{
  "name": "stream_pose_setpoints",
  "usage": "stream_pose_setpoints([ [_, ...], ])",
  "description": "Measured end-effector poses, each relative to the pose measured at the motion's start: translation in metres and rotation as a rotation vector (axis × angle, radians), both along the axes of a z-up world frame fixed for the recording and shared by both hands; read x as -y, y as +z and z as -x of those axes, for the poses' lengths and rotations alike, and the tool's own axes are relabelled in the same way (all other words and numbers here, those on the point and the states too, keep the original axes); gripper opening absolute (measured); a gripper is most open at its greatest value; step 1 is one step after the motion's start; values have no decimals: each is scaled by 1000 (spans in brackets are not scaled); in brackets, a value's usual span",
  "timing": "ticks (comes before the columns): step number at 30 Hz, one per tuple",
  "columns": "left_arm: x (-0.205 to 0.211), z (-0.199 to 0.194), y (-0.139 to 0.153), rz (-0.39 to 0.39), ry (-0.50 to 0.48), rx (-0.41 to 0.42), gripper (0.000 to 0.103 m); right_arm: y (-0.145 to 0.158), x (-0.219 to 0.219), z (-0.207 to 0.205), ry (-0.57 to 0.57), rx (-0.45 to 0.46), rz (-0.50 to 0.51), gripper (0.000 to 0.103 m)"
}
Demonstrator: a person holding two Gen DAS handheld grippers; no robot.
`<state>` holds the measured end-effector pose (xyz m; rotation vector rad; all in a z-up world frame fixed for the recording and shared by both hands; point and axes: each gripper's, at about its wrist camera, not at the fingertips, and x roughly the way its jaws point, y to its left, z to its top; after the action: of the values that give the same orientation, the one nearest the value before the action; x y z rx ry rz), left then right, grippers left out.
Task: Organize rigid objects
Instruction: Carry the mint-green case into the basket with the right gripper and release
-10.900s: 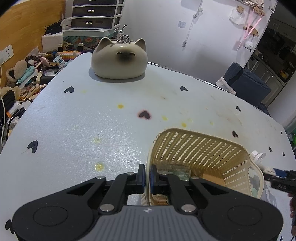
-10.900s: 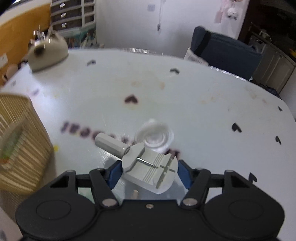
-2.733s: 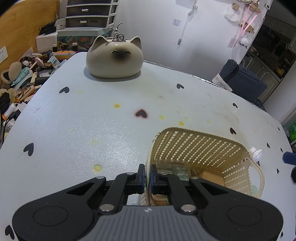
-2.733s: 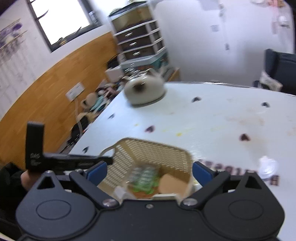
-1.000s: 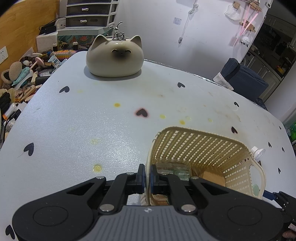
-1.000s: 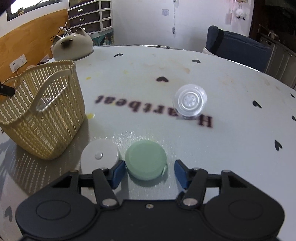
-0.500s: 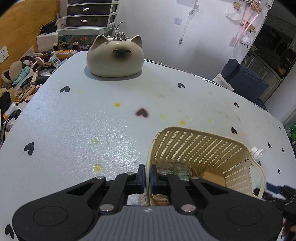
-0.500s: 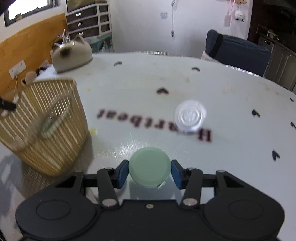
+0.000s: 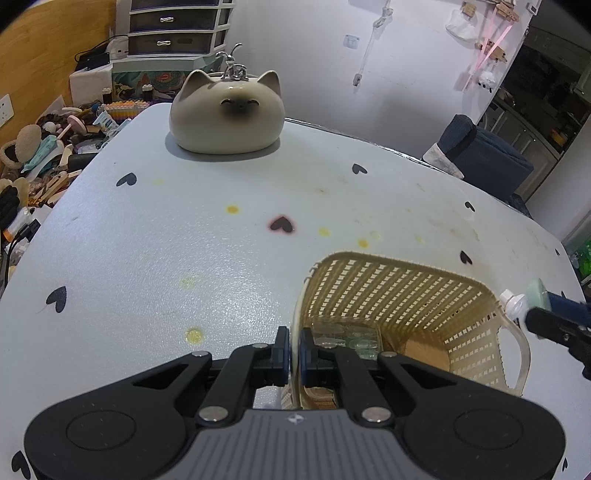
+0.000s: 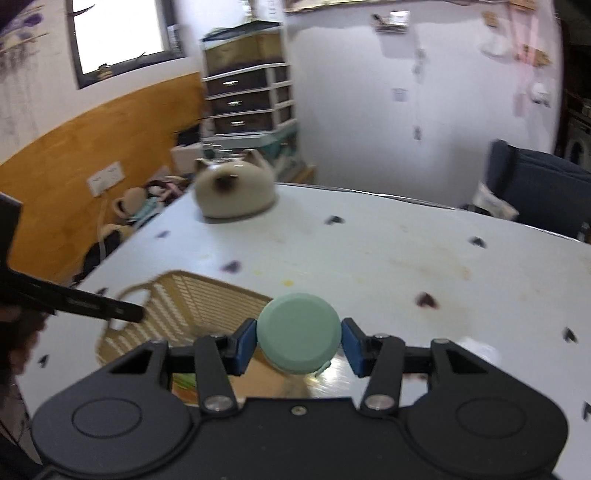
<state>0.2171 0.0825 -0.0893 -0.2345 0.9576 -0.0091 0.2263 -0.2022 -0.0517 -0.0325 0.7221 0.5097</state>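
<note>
A cream ceramic cat-shaped pot (image 9: 227, 112) sits at the far edge of the white heart-printed table (image 9: 155, 254), at about eleven o'clock from the woven beige plastic basket (image 9: 402, 295). Off the table's left side, at nine o'clock, lies a heap of clutter (image 9: 33, 162) against an orange wall, with a grey drawer unit (image 9: 177, 27) behind the cat. A dark blue armchair (image 9: 484, 158) stands at two o'clock beyond the table. Nothing lies between the basket and the right gripper (image 10: 298, 341).

The left gripper (image 9: 291, 350) is pinched tight on the basket's near wall, one pad inside, one outside. Inside the basket lie a clear blister pack (image 9: 347, 338) and a brown card piece (image 9: 424, 354).

The right gripper holds a round, flat, mint-green plastic case (image 10: 299, 338), its blue pads pressing the rim at nine and three o'clock, lifted off the table and just beside the basket's right handle. The disc's broad face is turned up towards the camera; being round, it has no clear long axis. A clear suction-cup-like piece (image 9: 513, 306) shows just past that handle.
</note>
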Motion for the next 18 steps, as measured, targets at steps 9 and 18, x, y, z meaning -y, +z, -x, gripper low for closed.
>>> stream_pose_setpoints([
  [9,0,0,-1,2,-6,7,6,-19,-58,-16,116,-96,20,50],
  [18,-2,-1,-2,13,-7,10,6,-33,-66,-24,52,-140,155,50],
])
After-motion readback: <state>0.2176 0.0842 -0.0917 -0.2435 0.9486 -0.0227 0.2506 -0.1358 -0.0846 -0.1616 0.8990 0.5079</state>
